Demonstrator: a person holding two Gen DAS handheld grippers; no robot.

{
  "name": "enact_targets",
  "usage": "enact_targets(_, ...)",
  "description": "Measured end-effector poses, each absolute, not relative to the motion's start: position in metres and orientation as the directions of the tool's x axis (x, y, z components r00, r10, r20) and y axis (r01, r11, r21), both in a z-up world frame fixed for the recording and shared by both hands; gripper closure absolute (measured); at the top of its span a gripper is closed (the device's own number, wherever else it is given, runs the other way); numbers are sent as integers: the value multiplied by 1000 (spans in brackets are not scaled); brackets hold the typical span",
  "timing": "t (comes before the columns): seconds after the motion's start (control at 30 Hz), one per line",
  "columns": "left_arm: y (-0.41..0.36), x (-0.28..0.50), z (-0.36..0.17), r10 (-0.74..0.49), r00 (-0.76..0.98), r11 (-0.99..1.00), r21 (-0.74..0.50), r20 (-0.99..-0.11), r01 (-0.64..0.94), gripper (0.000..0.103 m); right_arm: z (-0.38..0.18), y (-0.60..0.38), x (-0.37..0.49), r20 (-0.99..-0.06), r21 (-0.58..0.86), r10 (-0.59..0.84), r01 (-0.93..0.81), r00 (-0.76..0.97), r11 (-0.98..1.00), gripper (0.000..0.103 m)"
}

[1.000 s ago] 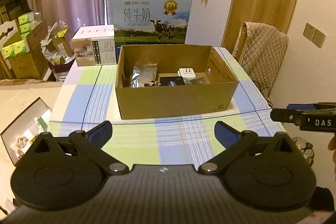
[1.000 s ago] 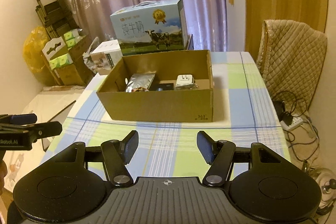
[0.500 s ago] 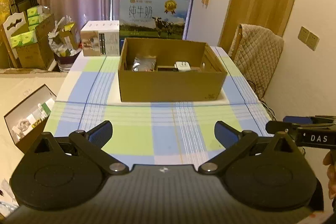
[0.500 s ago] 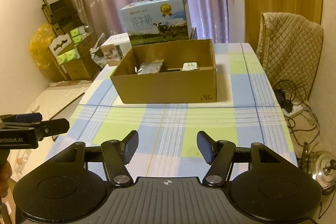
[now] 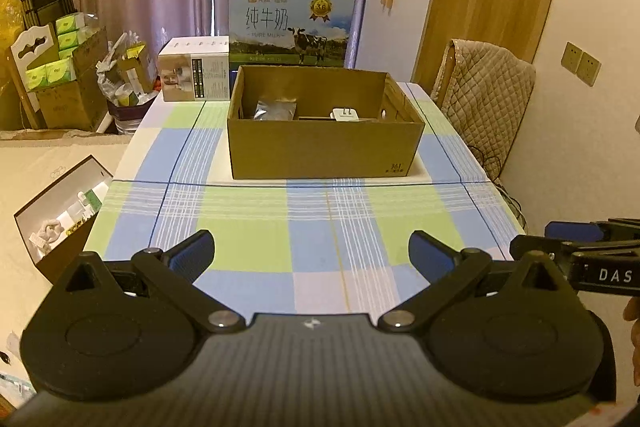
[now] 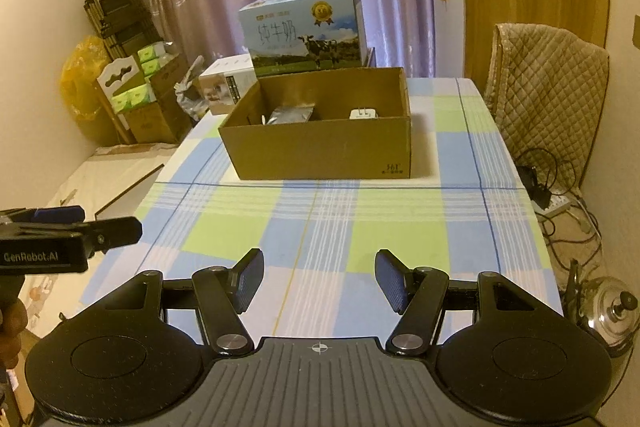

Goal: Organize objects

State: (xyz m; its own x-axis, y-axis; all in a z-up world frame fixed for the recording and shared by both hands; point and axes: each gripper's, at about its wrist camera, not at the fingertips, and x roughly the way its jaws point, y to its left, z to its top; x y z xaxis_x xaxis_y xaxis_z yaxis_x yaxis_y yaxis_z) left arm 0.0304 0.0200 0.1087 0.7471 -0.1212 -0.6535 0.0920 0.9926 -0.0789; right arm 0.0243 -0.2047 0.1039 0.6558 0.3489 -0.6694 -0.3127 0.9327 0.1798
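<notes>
An open cardboard box (image 5: pixel 324 151) (image 6: pixel 320 153) stands mid-table on the checked cloth. Inside it lie a silver foil pouch (image 5: pixel 276 109) (image 6: pixel 291 115) and a white plug adapter (image 5: pixel 344 115) (image 6: pixel 363 113); the box's front wall hides anything lower down. My left gripper (image 5: pixel 311 254) hovers open over the near end of the table, nothing between its fingers. My right gripper (image 6: pixel 319 279) is also open and empty, well short of the box. Each gripper shows at the side of the other's view, the right gripper (image 5: pixel 576 255) and the left gripper (image 6: pixel 72 231).
Behind the box stand a blue milk carton case (image 5: pixel 291 23) (image 6: pixel 304 31) and a smaller white box (image 5: pixel 195 69) (image 6: pixel 226 83). A quilted chair (image 5: pixel 484 87) (image 6: pixel 548 83) sits at the right. Cables and a kettle (image 6: pixel 608 303) lie on the floor at right, cartons (image 5: pixel 60 79) at left.
Both grippers have drawn back from the cardboard box, which now looks smaller and farther. More of the checked cloth shows in front. Both sets of jaws stay as wide as before.
</notes>
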Motion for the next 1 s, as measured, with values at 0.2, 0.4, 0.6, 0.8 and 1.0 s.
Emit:
enact_targets(0.2, 19, 25, 97, -119, 731, 993, -76, -672, 92, 1, 98, -203, 19, -678, 178, 347, -313, 648, 933, 44)
enact_targets(0.4, 16, 19, 88, -117, 718, 993, -66, -686, 99, 1, 94, -199, 18, -682, 177, 347, -315, 644, 932, 44)
enact_targets(0.6, 12, 19, 84, -122, 712, 992, -64, -691, 108, 1, 92, -198, 17, -683, 175, 346, -315, 643, 933, 44)
enact_targets(0.8, 11, 20, 82, -128, 709, 991, -68, -693, 112, 1, 91, -197, 17, -686, 178, 346, -314, 640, 933, 44)
enact_targets(1.0, 8, 21, 80, -131, 705, 991, -71, -697, 113, 1, 89, -196, 17, -688, 181, 351, -318, 635, 931, 44)
